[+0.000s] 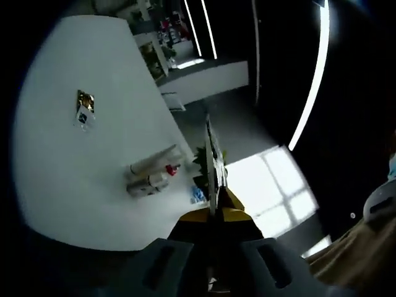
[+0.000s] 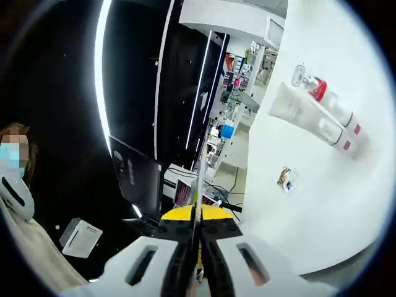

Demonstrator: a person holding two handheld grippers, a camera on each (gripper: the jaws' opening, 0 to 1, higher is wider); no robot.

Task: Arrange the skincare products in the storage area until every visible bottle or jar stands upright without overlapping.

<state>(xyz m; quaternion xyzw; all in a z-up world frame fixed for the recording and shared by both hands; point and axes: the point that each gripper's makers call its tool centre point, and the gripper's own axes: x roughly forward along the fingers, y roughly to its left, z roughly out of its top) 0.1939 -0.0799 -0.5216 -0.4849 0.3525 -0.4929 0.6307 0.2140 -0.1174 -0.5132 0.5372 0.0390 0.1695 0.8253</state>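
Note:
Several skincare products lie on their sides in a tight cluster on a white table (image 1: 74,185). In the left gripper view I see a pale tube (image 1: 154,159) and a clear bottle with a red collar (image 1: 159,179) beside it. In the right gripper view the same cluster shows as a white tube (image 2: 298,110), a clear bottle with a red collar (image 2: 315,86) and a longer bottle with red marks (image 2: 344,127). My left gripper (image 1: 209,127) is shut on nothing, held off the table's edge, right of the cluster. My right gripper (image 2: 197,170) is shut too, well left of the table (image 2: 322,216).
A small flat sachet (image 1: 84,111) lies alone on the table, also seen as a sachet (image 2: 286,178) below the cluster. Shop shelves (image 2: 238,93) and dark panels with light strips stand behind. A person's beige sleeve (image 1: 365,253) is at the lower right.

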